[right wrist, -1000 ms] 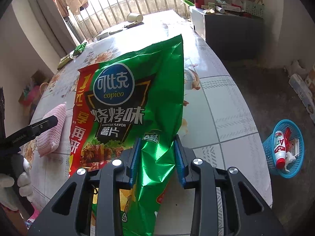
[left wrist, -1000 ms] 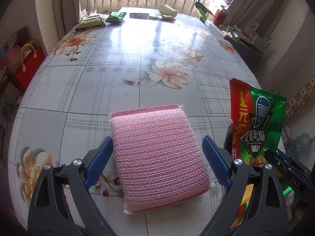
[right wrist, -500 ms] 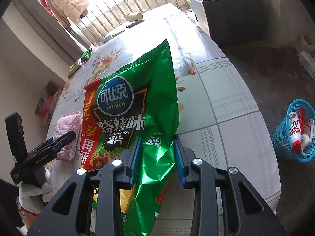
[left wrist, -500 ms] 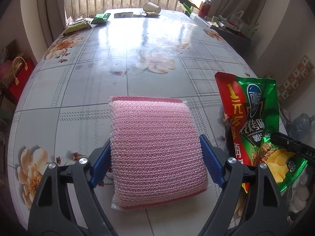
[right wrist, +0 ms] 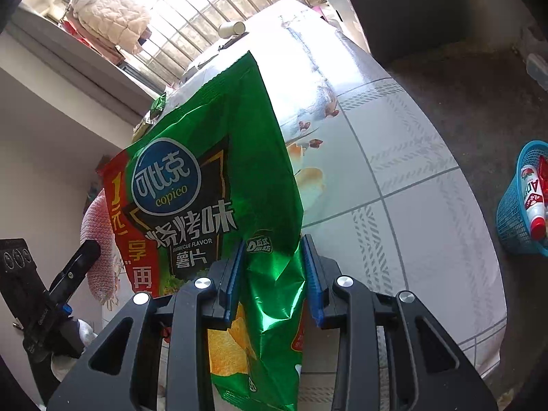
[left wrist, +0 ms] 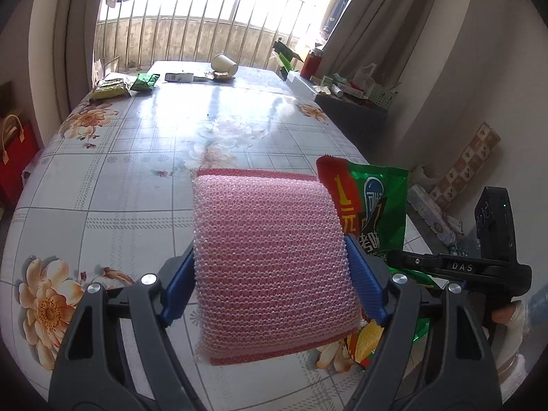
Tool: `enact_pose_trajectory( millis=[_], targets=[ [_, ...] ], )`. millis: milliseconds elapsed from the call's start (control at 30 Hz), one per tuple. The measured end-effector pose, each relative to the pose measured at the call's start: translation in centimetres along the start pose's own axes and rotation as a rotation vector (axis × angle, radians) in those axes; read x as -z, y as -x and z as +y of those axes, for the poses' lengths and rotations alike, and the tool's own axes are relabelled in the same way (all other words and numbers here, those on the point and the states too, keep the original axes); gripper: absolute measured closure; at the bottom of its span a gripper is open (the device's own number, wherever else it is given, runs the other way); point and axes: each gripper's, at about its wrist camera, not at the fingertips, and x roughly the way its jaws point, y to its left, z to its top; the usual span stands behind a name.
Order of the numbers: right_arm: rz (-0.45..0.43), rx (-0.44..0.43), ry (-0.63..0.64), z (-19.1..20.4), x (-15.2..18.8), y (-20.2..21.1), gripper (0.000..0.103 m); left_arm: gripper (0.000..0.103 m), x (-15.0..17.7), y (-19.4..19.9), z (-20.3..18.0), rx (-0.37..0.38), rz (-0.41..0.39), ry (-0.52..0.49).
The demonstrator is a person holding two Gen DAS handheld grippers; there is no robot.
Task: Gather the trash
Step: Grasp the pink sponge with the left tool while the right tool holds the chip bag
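Note:
My left gripper [left wrist: 270,270] is shut on a pink mesh sponge pack [left wrist: 267,250] and holds it lifted above the floral table [left wrist: 137,157]. My right gripper [right wrist: 272,274] is shut on a green and red chip bag [right wrist: 212,185], held upright off the table; the bag also shows in the left wrist view [left wrist: 373,202], just right of the sponge. The sponge [right wrist: 97,239] and the left gripper show at the left edge of the right wrist view. A blue trash basket [right wrist: 517,205] with a bottle in it stands on the floor at the right.
At the table's far end lie a tipped paper cup [left wrist: 224,63], green snack packets [left wrist: 145,82] and a small box [left wrist: 179,76]. A cluttered dark cabinet [left wrist: 349,102] stands right of the table. A red bag [left wrist: 13,150] is on the floor at left.
Both grippers have risen and tilted upward with their loads. The sponge has left the table. The chip bag has moved closer to the sponge.

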Motion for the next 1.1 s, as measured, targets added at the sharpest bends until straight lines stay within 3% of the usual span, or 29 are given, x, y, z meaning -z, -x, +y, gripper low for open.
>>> enact_pose_trajectory(
  millis=[233, 367, 500, 733, 1100],
  targets=[
    [-0.004, 0.032, 0.013, 0.4, 0.0, -0.1, 0.071, 0.027, -0.1, 1.3, 0.2, 0.028, -0.030, 0.012],
    [-0.001, 0.027, 0.003, 0.3, -0.2, -0.1, 0.071, 0.027, 0.7, 0.2, -1.4, 0.086, 0.021, -0.040],
    [0.018, -0.034, -0.042, -0.3, -0.1, -0.1, 0.071, 0.027, 2.2, -2.5, -2.7, 0.070, 0.114, -0.084],
    [0.045, -0.221, -0.126, -1.2, 0.7, -0.1, 0.071, 0.027, 3.5, -4.4, -2.5, 0.057, 0.191, -0.088],
    [0.067, -0.193, -0.068, 0.1, 0.9, -1.4, 0.071, 0.027, 3.5, -5.1, -1.8, 0.041, 0.204, -0.076]
  ],
)
